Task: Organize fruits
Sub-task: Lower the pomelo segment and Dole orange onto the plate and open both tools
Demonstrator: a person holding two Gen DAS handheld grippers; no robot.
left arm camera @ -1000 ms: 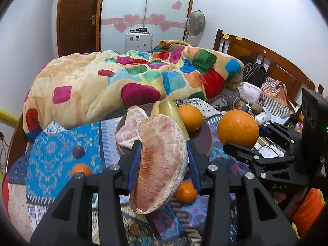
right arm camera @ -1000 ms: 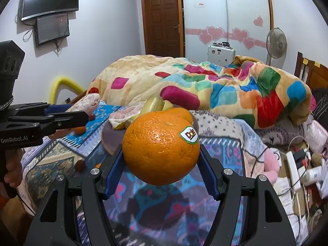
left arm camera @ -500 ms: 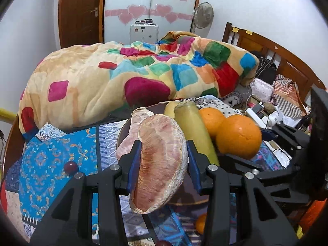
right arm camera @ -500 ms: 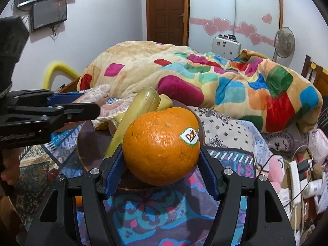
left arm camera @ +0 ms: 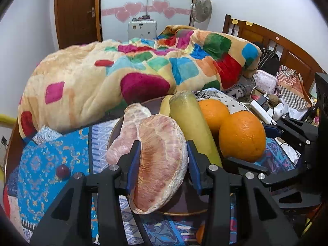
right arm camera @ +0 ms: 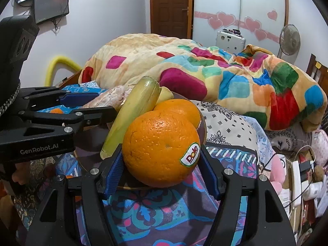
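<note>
My left gripper (left arm camera: 162, 164) is shut on a pink pomelo wedge (left arm camera: 160, 164) and holds it over the near left part of the dark round plate (left arm camera: 184, 208). My right gripper (right arm camera: 162, 164) is shut on an orange (right arm camera: 160, 149) with a Dole sticker, at the plate's near edge (right arm camera: 127, 186). On the plate lie a second pomelo wedge (left arm camera: 127, 135), a yellow-green banana (left arm camera: 190, 123) and another orange (left arm camera: 213, 112). The held orange also shows in the left wrist view (left arm camera: 242, 137).
A patchwork quilt (left arm camera: 143, 71) is heaped behind the plate. A small dark red fruit (left arm camera: 62, 171) and a small orange fruit (left arm camera: 199, 233) lie on the blue patterned cloth. Cables, a power strip (left arm camera: 264, 110) and bags clutter the right. The wooden headboard (left arm camera: 276, 43) stands far right.
Both grippers have moved forward toward the plate, still holding their fruit. The plate and its fruit now look closer, and the orange is nearer the plate's edge.
</note>
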